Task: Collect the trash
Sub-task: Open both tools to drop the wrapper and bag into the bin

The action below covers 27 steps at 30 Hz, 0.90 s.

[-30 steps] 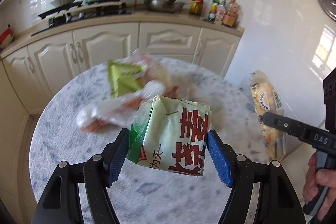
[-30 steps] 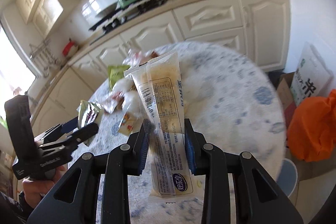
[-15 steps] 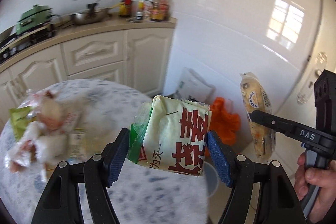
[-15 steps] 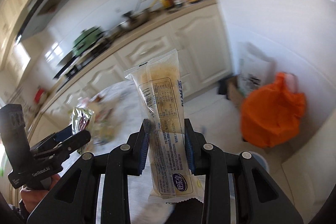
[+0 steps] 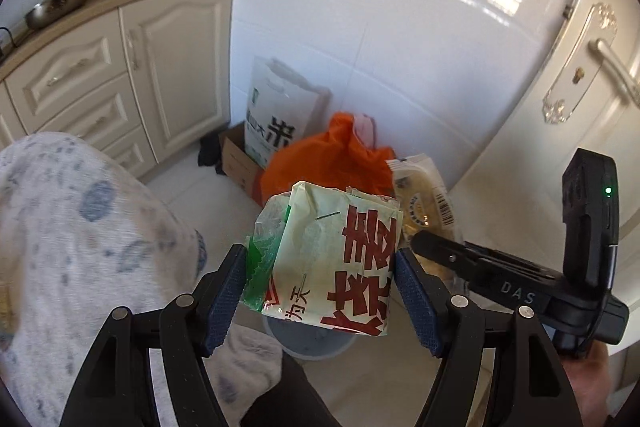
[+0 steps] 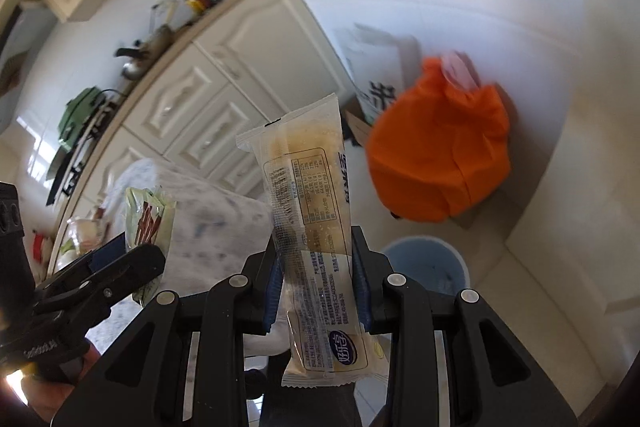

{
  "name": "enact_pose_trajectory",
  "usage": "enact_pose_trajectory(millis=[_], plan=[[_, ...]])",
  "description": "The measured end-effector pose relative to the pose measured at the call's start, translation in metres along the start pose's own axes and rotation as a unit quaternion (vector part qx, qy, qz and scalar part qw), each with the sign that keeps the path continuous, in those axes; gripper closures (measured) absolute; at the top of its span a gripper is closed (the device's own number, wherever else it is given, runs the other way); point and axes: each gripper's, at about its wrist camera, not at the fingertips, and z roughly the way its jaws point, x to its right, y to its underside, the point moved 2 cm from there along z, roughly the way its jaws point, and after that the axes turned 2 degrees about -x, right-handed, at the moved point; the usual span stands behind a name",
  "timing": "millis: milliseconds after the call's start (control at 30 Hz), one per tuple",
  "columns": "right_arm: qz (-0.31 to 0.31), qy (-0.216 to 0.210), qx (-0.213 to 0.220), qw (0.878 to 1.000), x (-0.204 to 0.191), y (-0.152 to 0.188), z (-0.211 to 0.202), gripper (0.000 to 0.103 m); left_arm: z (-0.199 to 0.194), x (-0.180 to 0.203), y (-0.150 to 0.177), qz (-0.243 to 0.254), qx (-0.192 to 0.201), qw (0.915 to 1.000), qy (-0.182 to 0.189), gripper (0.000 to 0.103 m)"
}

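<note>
Left gripper (image 5: 320, 279), blue pads pinching a pale green packet with red characters (image 5: 332, 259) by its two sides; a crumpled strip of green film juts from the packet's left edge. Right gripper (image 6: 316, 287), jaws drawn close and clamped on a long clear bread wrapper (image 6: 312, 227), which stands upright between the pads, its printed label facing the camera and its lower end hanging below them. Both tools point steeply down over the floor. Beneath them stands a round grey-blue bin (image 6: 428, 263), partly hidden behind the held packets. Behind the bin, an orange plastic bag (image 6: 436, 151) sits against the white tiled wall, beside a white paper sack with a black character (image 5: 276, 115) resting in a cardboard box (image 5: 236, 163). At the left, the edge of a table under a blue-flecked cloth (image 5: 80, 227); beyond it, cream cabinets (image 5: 120, 67) with bottles and a pan on the counter. A door handle (image 5: 612, 63) shows at the right
</note>
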Motion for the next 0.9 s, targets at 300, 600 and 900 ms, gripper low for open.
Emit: enact_pose_trajectory(millis=[300,600,900], plan=[[0.055,0.020,-0.040,0.998,0.053,0.003,0.050,0.069,0.100,0.012,-0.041,0.024,-0.095,0.9952,-0.008,0.031],[0.087,0.037,-0.039,0.995,0.072,0.008,0.051,0.021,0.134,0.034,-0.057,0.043,-0.113,0.9913,-0.051,0.003],[0.101,0.044,0.000,0.994,0.062,0.008,0.018,0.000,0.077,0.038,-0.033,0.046,-0.069,0.9947,-0.061,0.002]])
